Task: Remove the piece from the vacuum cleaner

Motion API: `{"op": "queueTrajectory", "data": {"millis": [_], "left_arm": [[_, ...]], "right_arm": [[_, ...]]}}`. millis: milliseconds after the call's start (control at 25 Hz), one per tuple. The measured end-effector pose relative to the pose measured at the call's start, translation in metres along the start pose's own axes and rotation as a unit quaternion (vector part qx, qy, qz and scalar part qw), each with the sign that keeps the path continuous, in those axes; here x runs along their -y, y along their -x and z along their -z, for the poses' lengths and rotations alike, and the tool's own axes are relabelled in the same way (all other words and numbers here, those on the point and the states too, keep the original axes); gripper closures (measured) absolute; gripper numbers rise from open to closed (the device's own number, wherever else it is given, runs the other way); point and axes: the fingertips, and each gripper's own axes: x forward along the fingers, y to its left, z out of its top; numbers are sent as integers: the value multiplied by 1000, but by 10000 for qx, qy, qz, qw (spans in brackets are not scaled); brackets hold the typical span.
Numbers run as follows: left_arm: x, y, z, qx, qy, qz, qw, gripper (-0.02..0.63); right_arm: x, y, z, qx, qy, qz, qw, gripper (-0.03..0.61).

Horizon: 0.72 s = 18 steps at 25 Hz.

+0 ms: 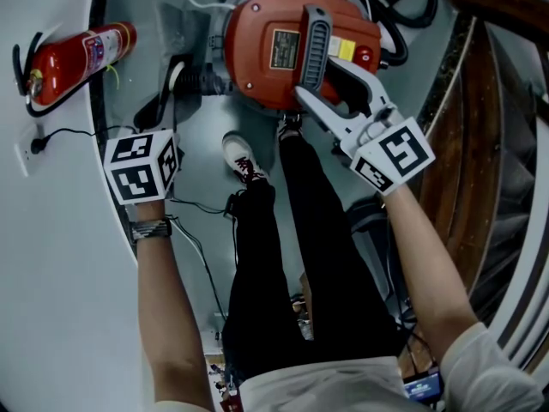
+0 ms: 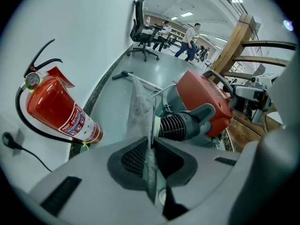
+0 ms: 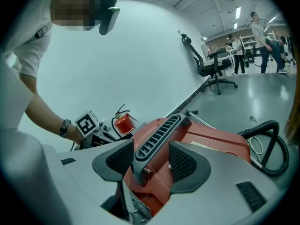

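Jaws of the left gripper (image 2: 152, 149) are seen closed on a thin grey piece (image 2: 139, 104), which is clamped edge-on between the pads. Its long axis is carried straight away from the gripper, out over the floor, with the narrow edge turned to the camera. It is held just beside the ribbed hose cuff (image 2: 180, 125) of the red vacuum cleaner (image 2: 206, 97) (whether it touches the cuff cannot be told). Jaws of the right gripper (image 3: 151, 159) are held apart astride the slatted grey handle (image 3: 157, 135), which is laid lengthwise along the top of the red body; a gap is seen beside the handle. A fire extinguisher (image 2: 56, 109) is noted against the wall on the piece's other side, a black hose (image 3: 274, 144) behind the cleaner, and an office chair (image 2: 140, 27) well beyond.
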Motion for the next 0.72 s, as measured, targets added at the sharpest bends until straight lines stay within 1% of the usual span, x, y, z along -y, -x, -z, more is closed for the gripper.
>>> {"op": "queueTrajectory", "data": {"millis": [280,400,560,720], "left_arm": [[-1,0,-1,-24,-86,-29,10000,581],[-5,-1,-1,-5,-48,-129,9999,581],[-16,0,-1,50,126,-245,9996,584],[-19,3,2,18,64,-231,9997,584]], "right_arm": [[0,0,0,7,10,10,10000,337],[0,0,0,-6,-12,-9,10000,337],[0,0,0,-15,-21,-16,10000,337],[0,0,0,-8,3,3,10000,337]]}}
